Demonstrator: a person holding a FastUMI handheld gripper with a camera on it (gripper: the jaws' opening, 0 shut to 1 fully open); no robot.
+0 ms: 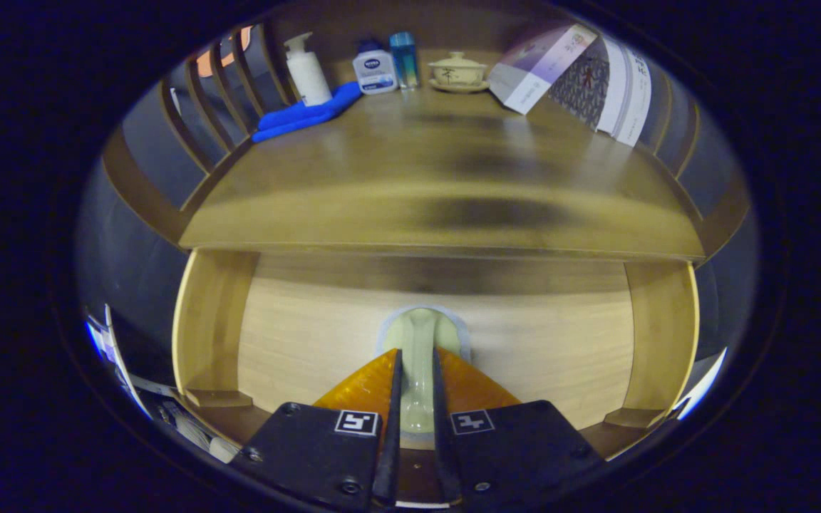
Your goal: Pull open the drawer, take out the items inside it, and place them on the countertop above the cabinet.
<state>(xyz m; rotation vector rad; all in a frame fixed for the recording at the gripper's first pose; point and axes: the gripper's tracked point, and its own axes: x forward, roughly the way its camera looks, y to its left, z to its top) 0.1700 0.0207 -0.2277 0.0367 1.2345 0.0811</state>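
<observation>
Drawer open, its floor bare around the pale item that sits clamped in the gripper. Above, the countertop is wide open along its front edge and middle (plenty of passage). Back edge is crowded: cloth, bottles, teacup, boxes at the back right corner.

Pale green spoon-like item, prob. ceramic, lengthwise in open light-wood drawer, below countertop.

- The gripper fingers cover both sides of the pale green item; its lower end is hidden between them.
- The drawer front is out of sight below.
- The bench surface is smeared by blur.
- Things beside the cabinet are too small to tell.
</observation>
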